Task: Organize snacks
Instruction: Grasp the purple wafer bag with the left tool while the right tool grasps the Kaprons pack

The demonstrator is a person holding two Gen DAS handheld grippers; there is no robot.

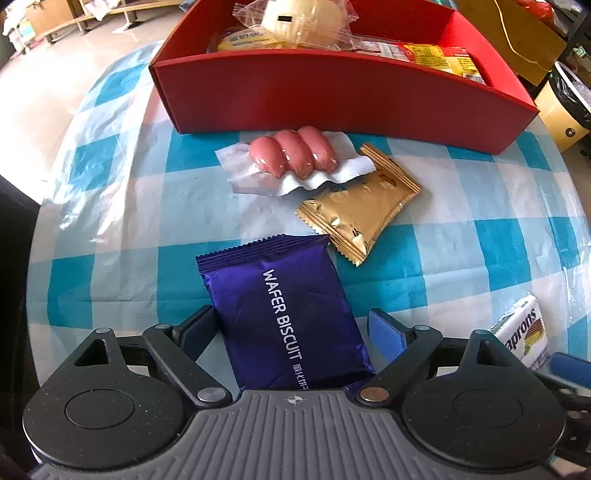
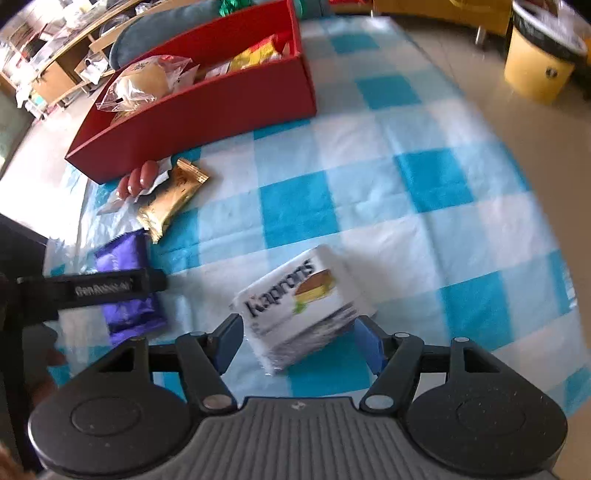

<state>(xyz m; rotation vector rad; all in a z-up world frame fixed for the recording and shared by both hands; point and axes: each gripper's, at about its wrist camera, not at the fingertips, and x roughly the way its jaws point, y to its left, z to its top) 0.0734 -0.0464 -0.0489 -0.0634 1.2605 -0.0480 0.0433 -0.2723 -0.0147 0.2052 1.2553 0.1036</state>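
A purple wafer biscuit packet (image 1: 284, 317) lies flat on the blue-and-white checked cloth, between the fingers of my left gripper (image 1: 291, 328). That gripper is open, with a gap at the right pad. My right gripper (image 2: 299, 339) is open astride a white Kaprons packet (image 2: 295, 302), pads close by its near corners and not pressing. The same packet (image 1: 521, 328) shows at the right edge of the left wrist view. A sausage pack (image 1: 291, 155) and a gold packet (image 1: 362, 206) lie in front of the red box (image 1: 332, 99), which holds a wrapped bun (image 1: 299, 18) and yellow packets.
The table edge curves away on the left and right, with tiled floor beyond. A yellow bin (image 2: 532, 70) stands on the floor at the far right. Wooden shelves (image 2: 55, 74) line the back left. A cardboard box (image 1: 509, 33) stands behind the red box.
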